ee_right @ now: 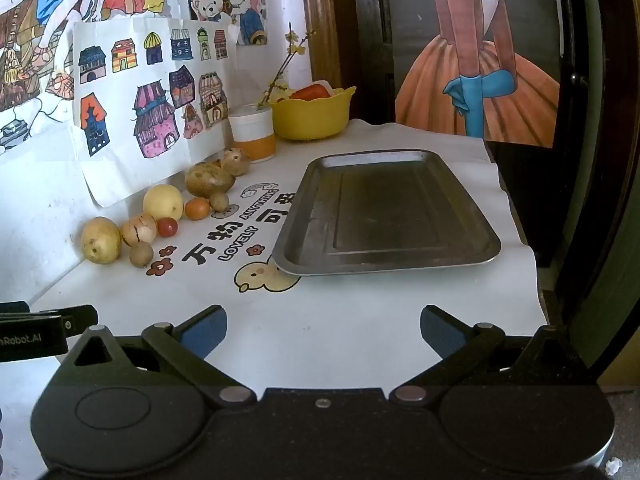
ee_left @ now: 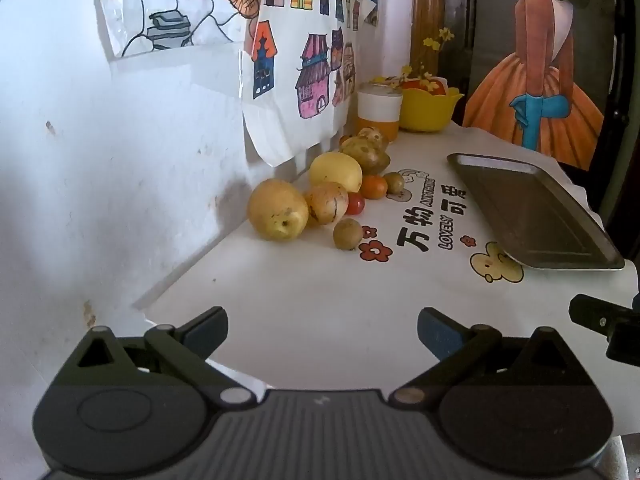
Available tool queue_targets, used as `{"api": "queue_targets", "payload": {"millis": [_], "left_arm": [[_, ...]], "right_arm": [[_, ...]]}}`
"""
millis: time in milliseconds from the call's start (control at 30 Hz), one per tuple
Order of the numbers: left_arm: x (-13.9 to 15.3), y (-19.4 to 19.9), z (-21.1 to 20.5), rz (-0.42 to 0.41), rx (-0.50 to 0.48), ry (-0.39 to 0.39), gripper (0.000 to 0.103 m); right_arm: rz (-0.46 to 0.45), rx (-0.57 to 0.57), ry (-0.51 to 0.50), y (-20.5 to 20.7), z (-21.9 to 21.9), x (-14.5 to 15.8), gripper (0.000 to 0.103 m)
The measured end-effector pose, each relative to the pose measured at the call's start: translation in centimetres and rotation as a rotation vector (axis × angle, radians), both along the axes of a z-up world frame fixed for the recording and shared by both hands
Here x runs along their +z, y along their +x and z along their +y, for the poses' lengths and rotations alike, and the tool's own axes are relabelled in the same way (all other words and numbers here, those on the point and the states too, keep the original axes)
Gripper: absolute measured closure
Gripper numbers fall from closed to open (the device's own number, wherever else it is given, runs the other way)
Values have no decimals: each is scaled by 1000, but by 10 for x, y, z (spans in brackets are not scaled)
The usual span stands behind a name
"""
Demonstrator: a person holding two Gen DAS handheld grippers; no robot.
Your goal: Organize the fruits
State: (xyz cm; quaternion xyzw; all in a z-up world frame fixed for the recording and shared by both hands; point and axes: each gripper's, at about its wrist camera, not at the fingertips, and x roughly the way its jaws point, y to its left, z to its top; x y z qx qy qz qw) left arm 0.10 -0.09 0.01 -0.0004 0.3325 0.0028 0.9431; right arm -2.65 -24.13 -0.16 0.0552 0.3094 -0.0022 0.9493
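Here, left tongs [ee_left: 322,332] spread wide, holding nothing, hovering over the white printed cloth on the table [ee_left: 320,300]. Fruits in a loose row by the wall: large yellow fruit [ee_left: 278,210] nearest, streaked pale fruit [ee_left: 326,202] touching it, small brown fruit [ee_left: 347,233] just in front, cherry tomato [ee_left: 355,203], yellow round fruit [ee_left: 335,171], small orange fruit [ee_left: 374,186]. Metal tray [ee_right: 384,212] empty, well apart to the right. Yellow bowl [ee_right: 312,114] at the back. Right tongs [ee_right: 323,330] also wide open, empty, facing the tray
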Motion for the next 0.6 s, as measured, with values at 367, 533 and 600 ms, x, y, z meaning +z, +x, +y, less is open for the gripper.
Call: {"api": "queue_targets", "payload": {"millis": [367, 533, 600], "left_arm": [[-8, 0, 0, 2, 3, -6, 0], [-8, 0, 0, 2, 5, -6, 0], [-11, 1, -1, 1, 6, -5, 0]], "right_arm": [[-3, 1, 2, -1, 0, 1, 1], [-2, 0, 3, -1, 0, 1, 1], [-2, 0, 3, -2, 0, 1, 1]]}}
